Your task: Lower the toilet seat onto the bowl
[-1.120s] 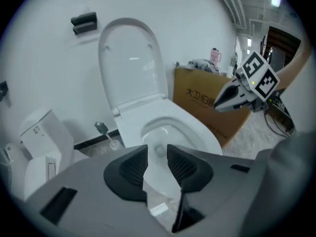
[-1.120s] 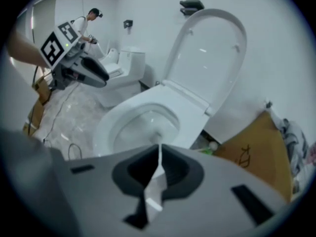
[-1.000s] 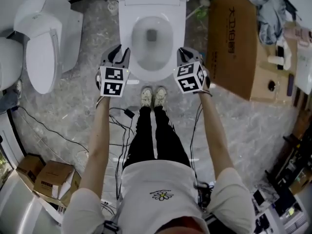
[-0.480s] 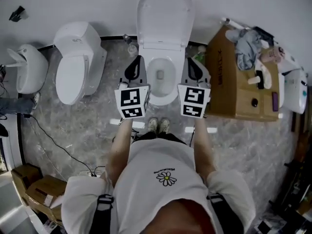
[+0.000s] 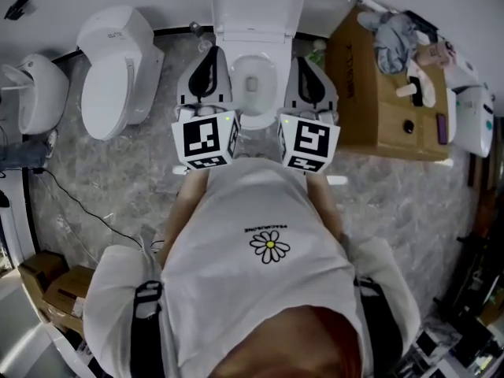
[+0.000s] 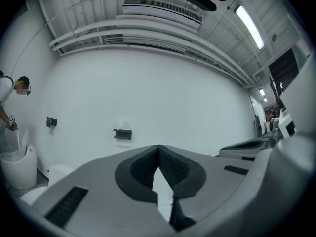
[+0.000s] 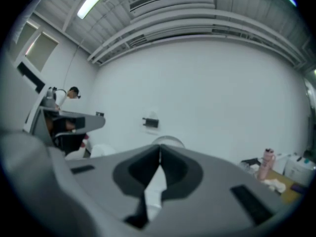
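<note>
The white toilet stands at the top centre of the head view, with its lid [image 5: 256,2] upright against the wall and a white ring lying flat round the bowl [image 5: 252,85] opening. My left gripper [image 5: 209,53] hovers left of the bowl and my right gripper [image 5: 305,63] right of it, both raised and touching nothing. In the left gripper view the left gripper [image 6: 158,148] is shut and empty, aimed at the bare white wall. The right gripper [image 7: 159,148] is likewise shut and empty, and the lid's top edge [image 7: 170,141] shows just behind its tips.
A second toilet [image 5: 118,69] with its lid down and another white fixture [image 5: 35,93] stand to the left. To the right is a cardboard box [image 5: 378,101] with cloth and bottles on it. Cables [image 5: 75,203] and small boxes [image 5: 47,278] lie on the marble floor. A distant person [image 7: 66,95] is at the far wall.
Both grippers have risen from low beside the bowl's front to high up, and now point level at the wall. The left jaws have gone from open to shut. The person has straightened up.
</note>
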### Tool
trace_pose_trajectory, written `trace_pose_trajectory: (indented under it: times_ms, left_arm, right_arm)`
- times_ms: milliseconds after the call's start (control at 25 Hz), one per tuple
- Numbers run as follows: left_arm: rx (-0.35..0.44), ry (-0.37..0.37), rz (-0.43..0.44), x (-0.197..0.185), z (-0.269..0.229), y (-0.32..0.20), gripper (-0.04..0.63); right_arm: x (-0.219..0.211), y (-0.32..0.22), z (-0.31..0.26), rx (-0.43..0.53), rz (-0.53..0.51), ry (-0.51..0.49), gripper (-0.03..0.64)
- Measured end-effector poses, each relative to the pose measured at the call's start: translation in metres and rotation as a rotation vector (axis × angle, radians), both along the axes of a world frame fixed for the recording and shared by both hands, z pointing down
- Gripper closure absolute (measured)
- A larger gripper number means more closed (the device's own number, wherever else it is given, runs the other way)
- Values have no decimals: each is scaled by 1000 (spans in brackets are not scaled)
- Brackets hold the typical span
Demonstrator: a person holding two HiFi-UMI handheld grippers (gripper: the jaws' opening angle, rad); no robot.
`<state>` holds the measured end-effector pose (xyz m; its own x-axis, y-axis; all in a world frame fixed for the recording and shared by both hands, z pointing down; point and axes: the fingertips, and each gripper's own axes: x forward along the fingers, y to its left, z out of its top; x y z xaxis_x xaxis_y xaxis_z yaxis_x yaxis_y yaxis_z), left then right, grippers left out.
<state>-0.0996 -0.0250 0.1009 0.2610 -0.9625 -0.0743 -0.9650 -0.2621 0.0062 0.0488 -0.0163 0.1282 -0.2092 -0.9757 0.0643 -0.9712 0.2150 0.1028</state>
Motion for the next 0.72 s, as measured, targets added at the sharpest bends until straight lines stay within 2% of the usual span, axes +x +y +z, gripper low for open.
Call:
trace_pose_trajectory:
  times_ms: [200, 720]
  left_arm:
    - [20, -24, 8, 9, -2, -3, 576]
    - [-7, -53, 27, 15, 10, -7, 576]
  right_arm:
    - [-4, 9, 18, -44, -17, -1, 586]
    - [3, 9, 18, -42, 13, -3, 586]
